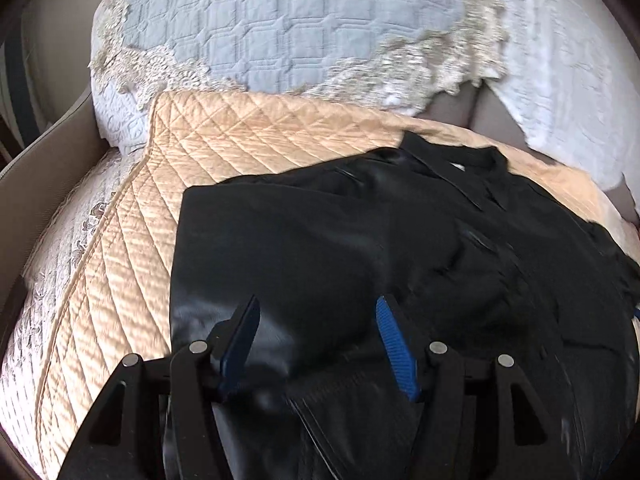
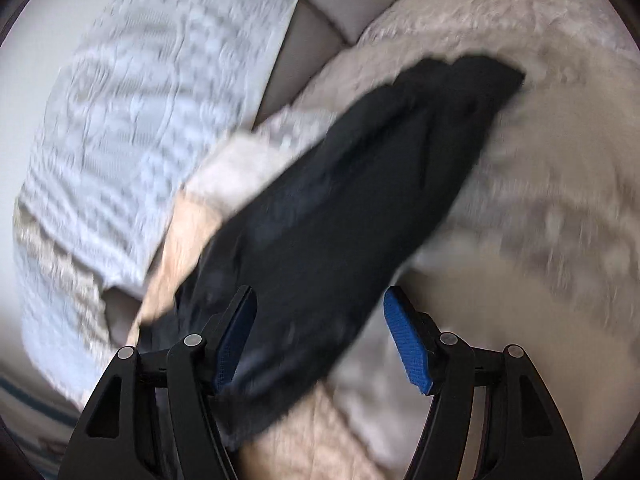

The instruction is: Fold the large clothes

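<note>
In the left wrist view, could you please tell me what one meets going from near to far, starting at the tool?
Left tool, open → black garment → peach quilted cover → grey-blue quilted pillow with lace trim.

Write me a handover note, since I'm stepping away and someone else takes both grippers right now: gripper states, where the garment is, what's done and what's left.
Left gripper: jaws open, hovering over the black garment, gripping nothing.
Right gripper: jaws open, over a long dark part of the garment; this view is blurred.
The garment lies on the peach quilted cover, its left edge already folded straight, the collar at the far end.
Left: the right side is rumpled and needs folding in, then the final fold.
</note>
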The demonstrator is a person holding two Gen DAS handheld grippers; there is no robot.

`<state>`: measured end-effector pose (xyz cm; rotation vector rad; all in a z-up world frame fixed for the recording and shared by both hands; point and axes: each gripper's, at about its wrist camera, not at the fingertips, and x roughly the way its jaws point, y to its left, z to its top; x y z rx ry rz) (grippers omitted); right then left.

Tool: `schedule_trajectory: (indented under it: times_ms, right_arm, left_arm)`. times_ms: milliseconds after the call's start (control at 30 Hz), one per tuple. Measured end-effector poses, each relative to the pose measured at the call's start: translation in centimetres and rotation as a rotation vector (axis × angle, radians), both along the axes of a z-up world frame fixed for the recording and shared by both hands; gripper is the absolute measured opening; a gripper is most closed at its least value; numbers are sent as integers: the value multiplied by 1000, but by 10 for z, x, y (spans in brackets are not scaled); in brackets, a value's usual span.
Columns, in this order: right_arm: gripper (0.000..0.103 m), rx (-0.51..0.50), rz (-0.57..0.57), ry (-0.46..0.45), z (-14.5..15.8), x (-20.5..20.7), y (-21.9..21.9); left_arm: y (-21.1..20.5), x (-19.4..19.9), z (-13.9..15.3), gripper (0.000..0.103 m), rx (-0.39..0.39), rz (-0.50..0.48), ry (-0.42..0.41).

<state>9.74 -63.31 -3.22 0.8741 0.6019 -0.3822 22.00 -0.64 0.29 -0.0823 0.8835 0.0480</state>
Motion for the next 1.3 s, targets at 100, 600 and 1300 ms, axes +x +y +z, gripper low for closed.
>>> schedule_trajectory:
  times_ms: [100,600,1300]
  right_arm:
    - [67,-5,-63,-8,2,2,-20]
    - [7,38,-203,-52,18,-8,-99]
    - [6,-211,681,-145,118,100,272]
  left_arm:
    - [8,10,-6,63,-11,25,6]
    - [3,9,-14,63,-23,18,41]
    - [30,-66,15,63,-83,-9,4]
